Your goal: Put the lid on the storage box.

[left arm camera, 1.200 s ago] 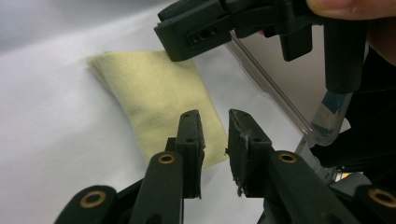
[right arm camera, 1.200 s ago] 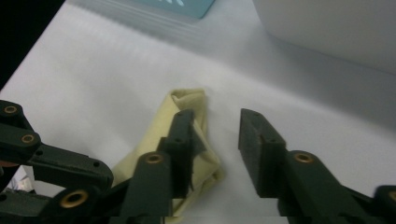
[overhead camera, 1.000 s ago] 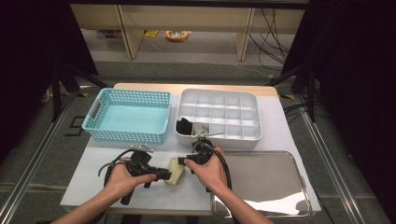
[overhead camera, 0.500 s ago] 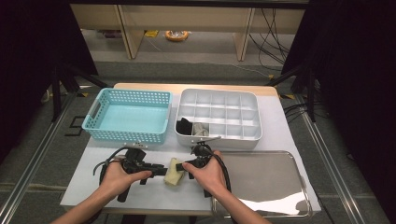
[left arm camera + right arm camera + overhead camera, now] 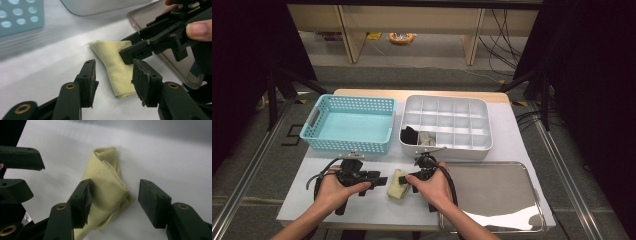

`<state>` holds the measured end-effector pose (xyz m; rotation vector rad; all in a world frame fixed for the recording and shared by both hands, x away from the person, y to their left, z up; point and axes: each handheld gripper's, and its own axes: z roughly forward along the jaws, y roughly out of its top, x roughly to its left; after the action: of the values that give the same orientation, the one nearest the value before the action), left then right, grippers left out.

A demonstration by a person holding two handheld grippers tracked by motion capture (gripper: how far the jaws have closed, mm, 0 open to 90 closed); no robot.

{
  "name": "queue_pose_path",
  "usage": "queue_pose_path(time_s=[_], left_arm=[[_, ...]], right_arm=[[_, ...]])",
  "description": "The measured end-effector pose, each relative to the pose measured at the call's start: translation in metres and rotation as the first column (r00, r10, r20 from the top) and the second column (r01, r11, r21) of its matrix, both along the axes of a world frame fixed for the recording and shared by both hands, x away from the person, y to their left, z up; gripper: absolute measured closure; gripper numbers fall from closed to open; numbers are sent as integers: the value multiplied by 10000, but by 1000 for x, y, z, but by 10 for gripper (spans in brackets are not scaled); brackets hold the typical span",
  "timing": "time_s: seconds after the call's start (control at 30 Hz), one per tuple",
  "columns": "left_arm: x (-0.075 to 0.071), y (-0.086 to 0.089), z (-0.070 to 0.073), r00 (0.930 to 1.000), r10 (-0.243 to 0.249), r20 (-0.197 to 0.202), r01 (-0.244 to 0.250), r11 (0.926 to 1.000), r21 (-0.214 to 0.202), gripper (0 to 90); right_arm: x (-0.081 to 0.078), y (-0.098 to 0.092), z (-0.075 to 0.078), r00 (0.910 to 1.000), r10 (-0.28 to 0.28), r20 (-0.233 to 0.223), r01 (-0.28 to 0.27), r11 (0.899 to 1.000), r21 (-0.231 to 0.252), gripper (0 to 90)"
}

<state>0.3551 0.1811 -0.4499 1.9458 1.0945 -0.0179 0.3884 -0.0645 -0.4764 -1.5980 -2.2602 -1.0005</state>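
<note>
Folded yellow cloth [image 5: 396, 184] on the white surface [image 5: 377, 207]; left gripper [image 5: 380, 180], fingers just opening, and right gripper [image 5: 113, 202], fingers apart, flank it. Its near end is cut off in the right gripper view.

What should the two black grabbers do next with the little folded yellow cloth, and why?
Probably the right gripper should close on the folded pale yellow cloth. Its jaws stand open on either side of the cloth, which lies loose on the white table. The left gripper has just been opening and its jaws now stand apart in front of the cloth, pressing nothing, so nothing holds it yet.
</note>
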Motion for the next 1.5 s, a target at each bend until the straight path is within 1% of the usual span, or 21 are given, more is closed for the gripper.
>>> queue_pose_path(time_s=[0.07,0.1,0.17,0.2,0.23,0.27,0.3,0.33,0.4,0.43,0.67,0.73,0.77,0.8,0.97,1.1,1.23,1.27,1.3,1.47,1.5], left_arm=[[0,0,-1,10000,34,-49,-34,10000,13,513],[0,0,-1,10000,39,-80,-39,10000,-54,510],[0,-1,-1,10000,17,-99,-16,10000,25,506],[1,-1,-2,9999,7,-103,-7,10000,30,506],[2,-1,-2,9999,-65,-134,64,10000,-38,506],[2,-1,-2,9999,-18,-120,18,10000,-12,506],[2,0,-2,9999,15,-119,-14,10000,8,505],[2,0,-3,9999,40,-129,-40,10000,-19,505],[1,1,-3,9999,52,-126,-52,10000,-5,504],[1,2,-4,9999,-44,-133,44,10000,-12,504],[0,3,-5,9999,23,-136,-23,10000,7,504],[1,3,-5,9999,-10,-141,9,10000,-12,505],[1,3,-5,9999,-40,-148,40,10000,-1,505],[1,3,-5,9999,-25,-113,25,10000,28,505],[1,2,-5,9999,-67,-129,67,10000,16,505],[1,3,-6,9999,-61,-130,61,10000,32,505],[1,3,-6,9999,-49,-129,49,10000,32,505],[1,3,-6,9999,-35,-128,35,10000,32,505],[1,4,-6,9999,-31,-119,31,10000,35,505],[1,4,-6,9999,110,-21,-109,9998,157,503],[2,4,-7,10000,0,-94,1,10000,91,503]], right_arm=[[-1,1,-1,9999,-90,-65,89,9999,-138,443],[0,0,-2,10000,13,-61,-13,9999,-102,443],[1,0,-1,10000,28,-62,-29,10000,-95,443],[1,0,-2,9999,115,61,-114,9999,-73,444],[0,1,-2,10000,-37,27,38,9999,-100,449],[1,1,-2,10000,85,-44,-85,10000,-39,456],[0,2,-1,9998,19,-193,-18,10000,23,460],[0,3,-1,9998,-70,-163,67,9998,-165,466],[1,3,-3,9995,311,68,-310,9995,-71,481],[-1,4,-2,10000,20,-85,-22,9998,-222,488],[-1,6,-3,9996,278,-50,-279,9994,-227,547],[-1,7,-2,9998,187,47,-185,9991,-371,564],[-1,7,-3,9996,270,2,-270,9992,-308,571],[-2,8,-2,9999,142,-86,-144,9993,-342,576],[-3,9,-3,10000,72,36,-70,9987,-501,587],[-3,9,-3,9996,283,-50,-285,9988,-402,635],[-3,10,-4,9996,200,-181,-205,9993,-309,687],[-1,9,-6,9988,493,22,-493,9984,-289,696],[-3,10,-4,9990,179,-408,-189,9995,-238,703],[-1,7,-7,9990,300,-323,-299,9995,31,727],[-1,7,-7,9989,353,-317,-351,9993,85,731]])
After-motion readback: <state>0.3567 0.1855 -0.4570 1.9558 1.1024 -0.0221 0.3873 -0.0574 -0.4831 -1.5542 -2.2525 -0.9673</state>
